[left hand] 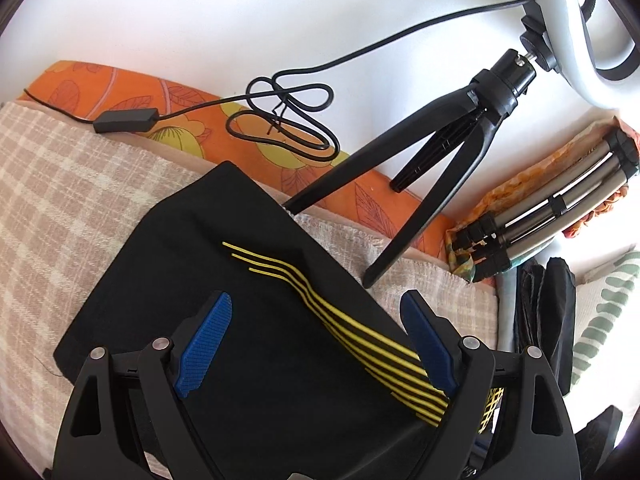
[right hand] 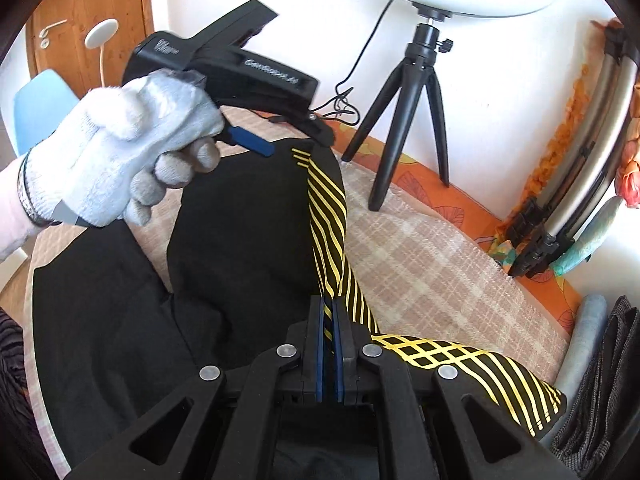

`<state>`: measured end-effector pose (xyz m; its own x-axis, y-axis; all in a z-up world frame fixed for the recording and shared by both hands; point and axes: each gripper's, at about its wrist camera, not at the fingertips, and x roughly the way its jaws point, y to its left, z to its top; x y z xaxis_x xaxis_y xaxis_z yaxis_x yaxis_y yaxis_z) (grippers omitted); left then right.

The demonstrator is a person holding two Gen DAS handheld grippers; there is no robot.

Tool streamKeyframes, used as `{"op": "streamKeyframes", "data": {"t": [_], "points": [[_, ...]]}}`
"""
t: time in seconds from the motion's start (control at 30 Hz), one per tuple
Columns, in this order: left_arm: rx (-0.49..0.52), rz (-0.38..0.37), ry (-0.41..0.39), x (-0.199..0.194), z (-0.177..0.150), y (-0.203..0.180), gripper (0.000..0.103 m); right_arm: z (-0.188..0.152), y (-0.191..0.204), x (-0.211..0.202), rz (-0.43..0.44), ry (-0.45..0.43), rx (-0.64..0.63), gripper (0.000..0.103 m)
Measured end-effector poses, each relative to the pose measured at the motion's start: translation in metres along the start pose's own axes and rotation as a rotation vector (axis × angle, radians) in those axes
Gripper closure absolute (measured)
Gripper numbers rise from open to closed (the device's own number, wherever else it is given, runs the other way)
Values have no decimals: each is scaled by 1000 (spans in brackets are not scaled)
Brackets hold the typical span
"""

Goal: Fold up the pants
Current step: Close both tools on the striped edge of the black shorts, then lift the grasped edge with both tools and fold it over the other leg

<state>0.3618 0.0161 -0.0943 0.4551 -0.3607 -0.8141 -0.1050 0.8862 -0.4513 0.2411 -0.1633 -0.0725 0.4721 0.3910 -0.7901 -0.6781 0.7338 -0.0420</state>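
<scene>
Black pants (left hand: pixel 188 256) with yellow side stripes (left hand: pixel 360 332) lie on a beige plaid blanket (left hand: pixel 60 184). In the left wrist view my left gripper (left hand: pixel 316 300) hovers open just above them, its blue pads (left hand: pixel 208 340) wide apart on either side of the cloth. In the right wrist view my right gripper (right hand: pixel 329 305) is shut on the striped edge of the pants (right hand: pixel 240 220), and the stripe band (right hand: pixel 328 216) runs taut away from it. A gloved hand (right hand: pixel 120 156) holds the left gripper (right hand: pixel 300 146) over the far end of the pants.
A ring light on a small black tripod (right hand: pixel 416 92) stands at the blanket's far edge, its cable (left hand: pixel 288 116) looped on the orange floral sheet (left hand: pixel 132 92). A folded metal tripod (left hand: pixel 556 204) lies at the right. A wooden door (right hand: pixel 88 8) and a blue chair (right hand: pixel 40 108) are at the left.
</scene>
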Motion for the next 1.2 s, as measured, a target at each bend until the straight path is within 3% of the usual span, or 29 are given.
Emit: {"op": "streamKeyframes", "data": {"t": [0.27,0.37,0.4,0.47,0.53,0.57,0.7,0.73,0.83,0.93,1.0,1.03,1.07,1.13,1.17,1.2], "points": [[-39,72,105,34,0,6,17,-21,33,9,-9,3,-86,101],[-126,24,64,32,1,21,20,-25,33,9,1,6,-79,101],[-142,18,50,30,0,24,24,-26,32,9,3,4,-75,101],[-128,31,46,29,0,25,53,-26,32,7,3,-9,-77,101],[-114,49,46,29,0,28,71,-26,32,4,-12,-25,-78,101],[-119,43,45,28,-1,30,73,-27,33,1,-11,-32,-76,101],[-191,-16,67,16,-3,47,73,-28,37,0,-6,-32,-86,101],[-191,-22,79,16,-4,46,68,-29,39,-1,-9,-33,-95,101],[-175,24,100,15,-11,35,37,-31,49,-2,-7,-37,-128,101],[-119,50,79,17,-12,21,37,-32,61,-5,-9,-48,-163,101],[-85,66,70,20,-12,17,60,-31,64,-5,-6,-47,-168,101],[-99,68,75,23,-12,20,84,-30,64,-5,-1,-43,-167,101],[-117,65,74,24,-10,25,94,-30,63,-5,1,-37,-167,100],[-129,47,55,23,-7,34,98,-31,58,-7,6,-27,-163,99],[-123,42,48,21,-8,35,99,-31,54,-8,21,-11,-153,94],[-116,45,33,17,-9,37,99,-31,48,-10,30,5,-145,75]]}}
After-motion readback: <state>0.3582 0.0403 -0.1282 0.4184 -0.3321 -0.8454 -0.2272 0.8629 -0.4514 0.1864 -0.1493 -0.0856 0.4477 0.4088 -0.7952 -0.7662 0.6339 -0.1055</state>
